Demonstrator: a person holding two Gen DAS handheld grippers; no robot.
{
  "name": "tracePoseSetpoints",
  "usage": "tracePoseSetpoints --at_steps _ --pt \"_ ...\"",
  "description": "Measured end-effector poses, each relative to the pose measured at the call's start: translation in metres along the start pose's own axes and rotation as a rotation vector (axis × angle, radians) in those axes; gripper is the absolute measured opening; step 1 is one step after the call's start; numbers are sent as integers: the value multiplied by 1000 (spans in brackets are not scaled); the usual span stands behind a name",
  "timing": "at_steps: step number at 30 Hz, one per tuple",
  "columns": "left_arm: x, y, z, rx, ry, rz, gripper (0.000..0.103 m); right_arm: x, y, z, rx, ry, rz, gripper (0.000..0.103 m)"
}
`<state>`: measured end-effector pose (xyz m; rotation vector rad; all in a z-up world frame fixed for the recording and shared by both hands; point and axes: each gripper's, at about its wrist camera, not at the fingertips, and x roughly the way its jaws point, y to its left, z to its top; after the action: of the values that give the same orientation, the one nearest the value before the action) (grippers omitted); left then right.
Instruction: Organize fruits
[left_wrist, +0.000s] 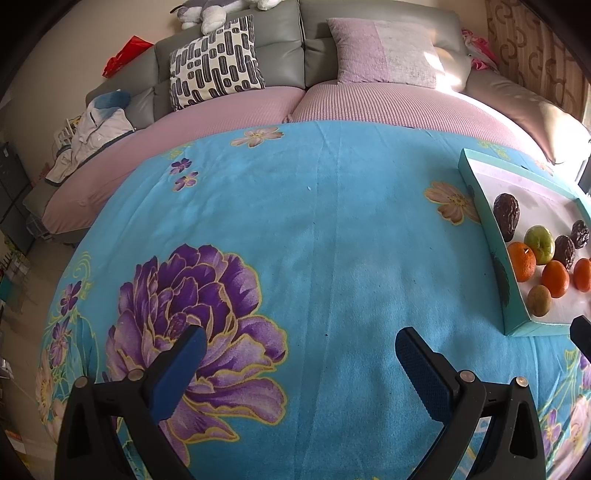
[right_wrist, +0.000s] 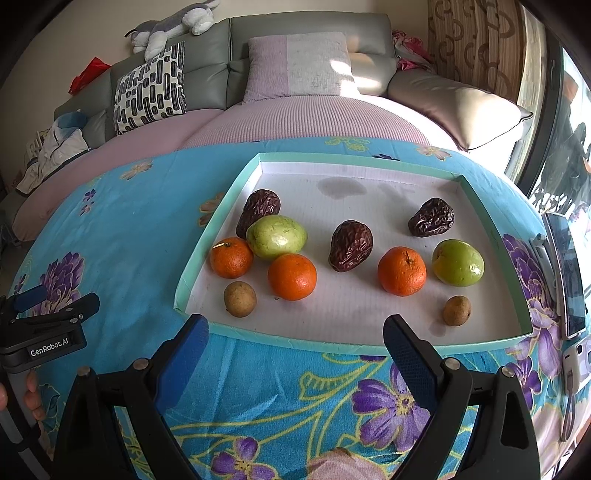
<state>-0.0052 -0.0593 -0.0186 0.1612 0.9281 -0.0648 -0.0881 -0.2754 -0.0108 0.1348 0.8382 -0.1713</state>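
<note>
Both grippers, left gripper and right gripper, spread wide, empty, just short of the tray. In the left view the tray is cut off at the frame edge, hiding some fruit.

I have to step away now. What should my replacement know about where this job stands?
Left tongs: open, empty, over bare blanket, left of the tray.
Right tongs: open, empty, at the tray's near edge.
All the fruit lies mixed in the tray: three oranges, two green fruits, three wrinkled dark fruits, two small brown ones.
Done: no sorting visible.
Left: group the fruit by kind.
</note>
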Motion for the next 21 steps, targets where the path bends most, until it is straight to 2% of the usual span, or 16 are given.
tracePoseSetpoints --at_steps 21 --pt "2 1 -1 -3 11 -3 103 3 0 -2 0 17 -2 96"
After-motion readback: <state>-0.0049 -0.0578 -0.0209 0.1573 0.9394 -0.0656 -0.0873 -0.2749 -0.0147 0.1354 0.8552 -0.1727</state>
